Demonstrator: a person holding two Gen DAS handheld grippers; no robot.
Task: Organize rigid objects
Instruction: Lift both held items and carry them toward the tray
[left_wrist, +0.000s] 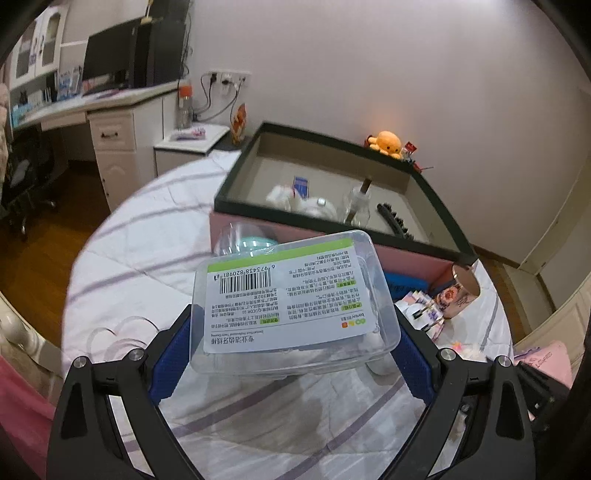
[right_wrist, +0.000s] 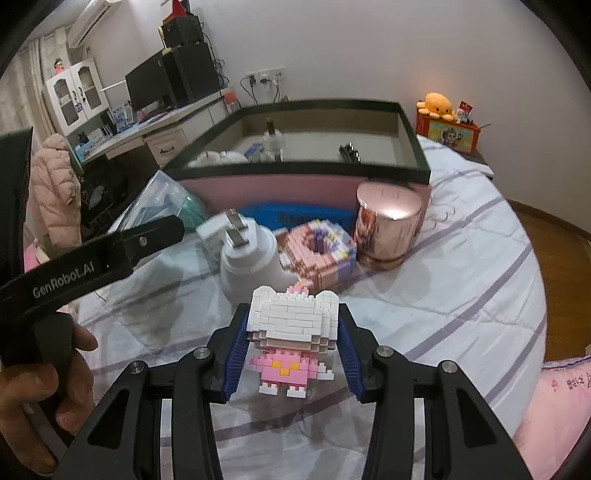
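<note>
My left gripper (left_wrist: 291, 332) is shut on a clear plastic floss-pick box (left_wrist: 291, 295) with a green and white label, held above the bed in front of the pink storage box (left_wrist: 332, 243) with a dark rim. My right gripper (right_wrist: 291, 332) is shut on a white and pink brick-built figure (right_wrist: 291, 325), held just above the quilt. In the right wrist view the storage box (right_wrist: 303, 184) stands behind, holding a glass bottle (right_wrist: 271, 142), white items and a dark comb (right_wrist: 349, 151). The left gripper's arm (right_wrist: 92, 254) shows at the left.
On the striped quilt (right_wrist: 461, 280) near the storage box lie a white plug adapter (right_wrist: 251, 258), a pink brick-built ring (right_wrist: 317, 254), a rose-gold cylinder tin (right_wrist: 388, 229) and a blue item (right_wrist: 306, 216). A clear dome with a teal thing (left_wrist: 243, 240) sits left. Desk and bedside shelf stand behind.
</note>
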